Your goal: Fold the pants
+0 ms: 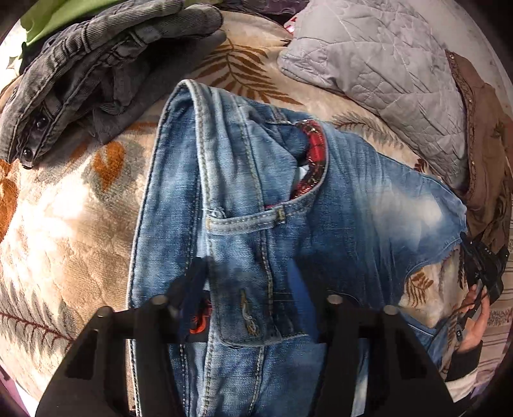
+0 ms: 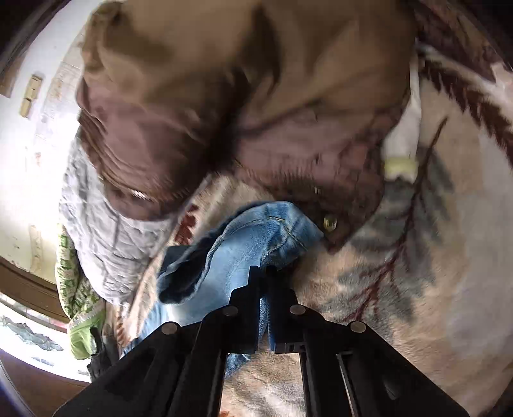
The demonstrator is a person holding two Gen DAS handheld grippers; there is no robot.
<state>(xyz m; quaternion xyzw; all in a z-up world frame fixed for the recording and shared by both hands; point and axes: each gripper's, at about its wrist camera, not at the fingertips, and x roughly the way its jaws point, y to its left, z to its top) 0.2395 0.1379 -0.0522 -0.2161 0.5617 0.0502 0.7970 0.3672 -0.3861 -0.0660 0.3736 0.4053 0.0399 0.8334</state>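
Blue jeans (image 1: 243,205) lie on a leaf-patterned blanket (image 1: 64,224), waistband with a red lining (image 1: 315,154) showing. My left gripper (image 1: 256,288) hangs wide open just over the jeans near the waistband, with denim between its fingers. My right gripper (image 2: 263,272) is shut on a fold of the blue jeans (image 2: 256,234) at their right edge; the same gripper and the person's hand (image 1: 471,320) show at the right edge of the left wrist view.
Grey jeans (image 1: 96,70) lie crumpled at the back left. A grey quilted pillow (image 1: 378,64) and a brown garment (image 2: 243,96) lie at the back right. Green cloth (image 1: 64,19) is at the far left. The blanket (image 2: 416,272) spreads around.
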